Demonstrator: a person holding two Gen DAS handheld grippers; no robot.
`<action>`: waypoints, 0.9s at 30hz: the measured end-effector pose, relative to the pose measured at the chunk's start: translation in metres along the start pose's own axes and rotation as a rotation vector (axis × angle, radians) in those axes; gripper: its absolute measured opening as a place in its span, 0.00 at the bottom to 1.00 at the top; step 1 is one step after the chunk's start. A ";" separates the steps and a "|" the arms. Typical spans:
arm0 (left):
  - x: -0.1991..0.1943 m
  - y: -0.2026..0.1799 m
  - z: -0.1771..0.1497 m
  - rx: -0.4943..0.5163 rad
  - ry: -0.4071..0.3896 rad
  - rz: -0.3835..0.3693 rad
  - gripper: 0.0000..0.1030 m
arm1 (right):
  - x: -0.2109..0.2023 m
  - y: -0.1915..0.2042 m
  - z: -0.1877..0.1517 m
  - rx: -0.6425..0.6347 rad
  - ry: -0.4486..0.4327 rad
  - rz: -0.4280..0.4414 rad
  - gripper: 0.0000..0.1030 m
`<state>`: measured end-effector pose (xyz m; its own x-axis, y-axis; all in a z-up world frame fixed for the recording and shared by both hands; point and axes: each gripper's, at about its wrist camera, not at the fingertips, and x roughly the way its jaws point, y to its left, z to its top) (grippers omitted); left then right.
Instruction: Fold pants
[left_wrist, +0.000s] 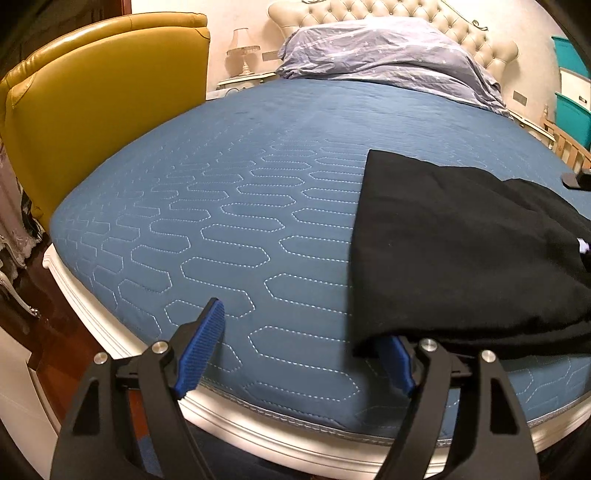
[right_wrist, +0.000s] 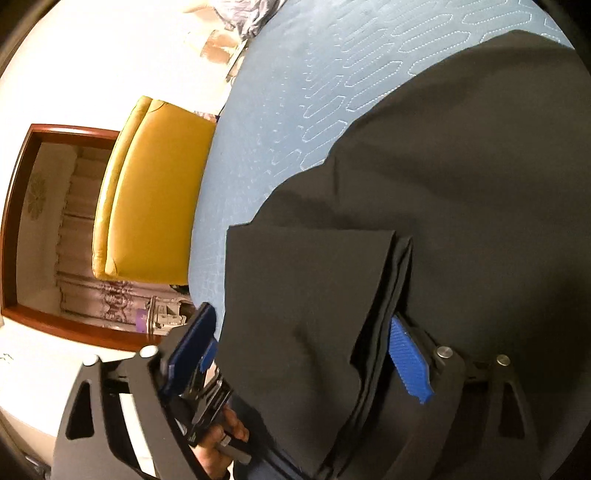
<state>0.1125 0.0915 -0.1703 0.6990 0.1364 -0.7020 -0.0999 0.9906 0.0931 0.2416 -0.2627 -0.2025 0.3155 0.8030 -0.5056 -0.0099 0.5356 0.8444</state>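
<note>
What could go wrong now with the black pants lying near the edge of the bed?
1. The folded flap of the black pants lies between the open right gripper; pulling back could drag it and undo the fold.
2. The pants' corner covers one pad of the open left gripper, so it may snag there.
3. The pants lie close to the bed's edge and could slide off.

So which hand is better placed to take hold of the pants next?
Right, probably. Its open tongs straddle the folded black pants; the left tongs are open too, with only one finger at the pants' corner over bare bed.
</note>
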 end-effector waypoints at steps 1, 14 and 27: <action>0.001 0.000 0.000 0.000 0.000 -0.003 0.76 | 0.000 -0.002 0.003 0.021 -0.009 0.008 0.75; -0.002 -0.007 0.004 0.001 -0.018 -0.002 0.76 | -0.003 0.054 0.019 -0.186 -0.078 -0.088 0.06; 0.000 -0.004 0.002 0.028 0.004 -0.010 0.78 | 0.019 0.025 0.004 -0.198 -0.080 -0.318 0.06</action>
<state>0.1142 0.0875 -0.1695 0.6973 0.1269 -0.7055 -0.0730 0.9917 0.1062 0.2516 -0.2350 -0.1903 0.4057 0.5698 -0.7147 -0.0797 0.8010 0.5933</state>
